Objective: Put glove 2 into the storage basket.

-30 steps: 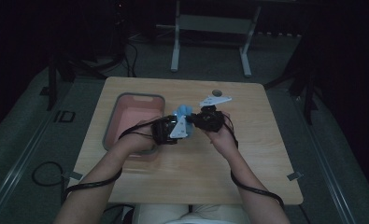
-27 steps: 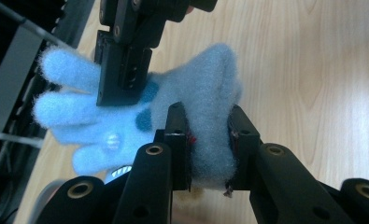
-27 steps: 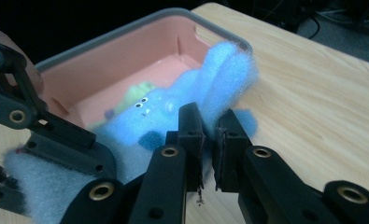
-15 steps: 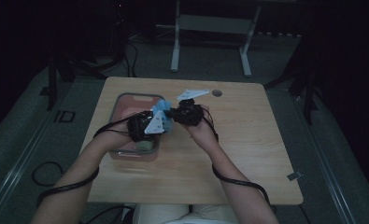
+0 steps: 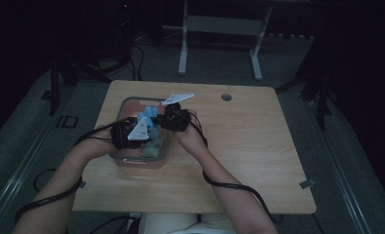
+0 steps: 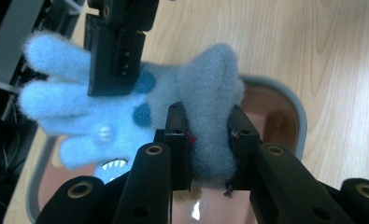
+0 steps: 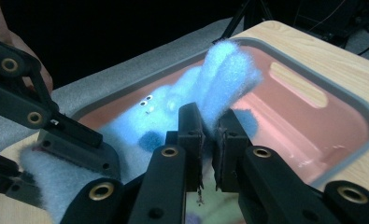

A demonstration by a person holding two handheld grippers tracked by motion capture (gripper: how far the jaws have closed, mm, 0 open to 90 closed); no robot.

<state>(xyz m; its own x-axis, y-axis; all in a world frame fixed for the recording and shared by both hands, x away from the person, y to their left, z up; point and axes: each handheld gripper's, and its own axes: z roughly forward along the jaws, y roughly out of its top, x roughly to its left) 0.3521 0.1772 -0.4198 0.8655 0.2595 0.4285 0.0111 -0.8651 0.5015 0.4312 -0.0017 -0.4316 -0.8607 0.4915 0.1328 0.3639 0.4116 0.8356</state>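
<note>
On the left of the wooden tabletop sat a pink tray with a grey rim, and both hand-held grippers hung over it with a fuzzy light-blue glove stretched between them.

The left hand-held gripper came in from the near left. In the left gripper view its two black jaws were pinching the cuff end of the glove, the pile bulging above and between the pads, with the tray below and bare wood beyond. The glove's fingers spread away to the left in that view, and dark blue spots and a small toothy mouth showed on its palm.

The right hand-held gripper stood just right of the left one, reaching in from the near right, a pale three-cornered plate on top pointing to the far right. In the right gripper view its jaws were pressed together on the finger end of the glove, and a pair of small googly eyes showed on the blue fleece. The tray lay under the glove there, and something pale lay in the tray's near end, too blurred to make out.

To the far right, a small round hole marked the tabletop's far edge.
</note>
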